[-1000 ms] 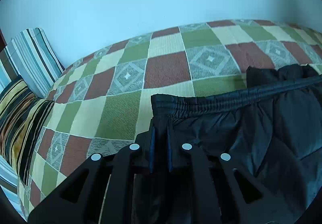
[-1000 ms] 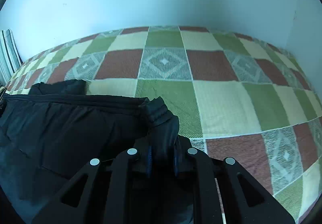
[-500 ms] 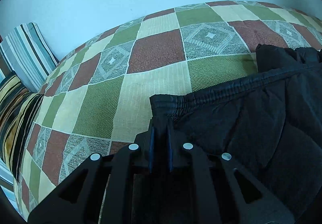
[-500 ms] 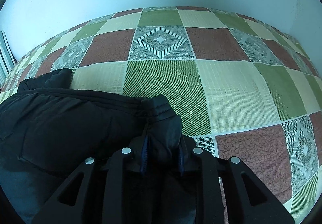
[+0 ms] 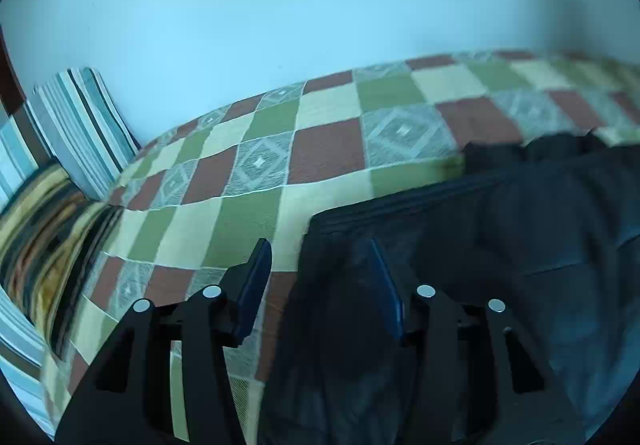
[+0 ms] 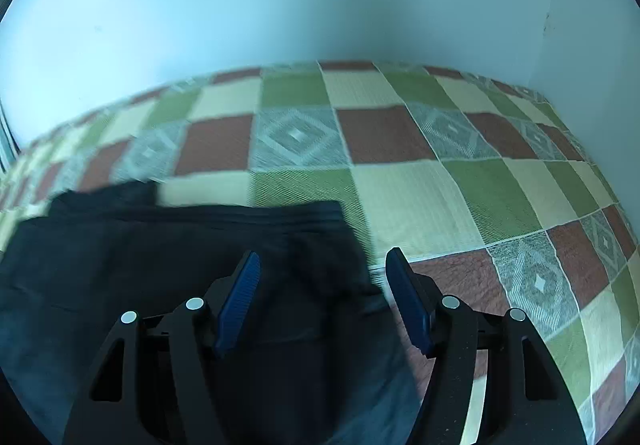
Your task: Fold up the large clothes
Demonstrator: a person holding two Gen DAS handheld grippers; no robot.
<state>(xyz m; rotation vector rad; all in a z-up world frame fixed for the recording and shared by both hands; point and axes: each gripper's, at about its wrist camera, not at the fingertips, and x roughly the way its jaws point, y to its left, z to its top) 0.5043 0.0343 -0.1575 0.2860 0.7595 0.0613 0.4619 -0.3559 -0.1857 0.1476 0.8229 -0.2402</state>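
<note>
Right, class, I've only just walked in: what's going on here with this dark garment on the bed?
A person is folding a black garment on a checked bedspread. The left hand-held gripper and right hand-held gripper are both open over its ribbed-hem corners, gripping nothing. The garment lies flat on the bed.

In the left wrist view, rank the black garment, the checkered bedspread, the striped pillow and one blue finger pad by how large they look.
1. checkered bedspread and black garment: similar area, and the garment lies nearer the camera, so unranked
2. striped pillow
3. blue finger pad, smallest despite being closest
</note>
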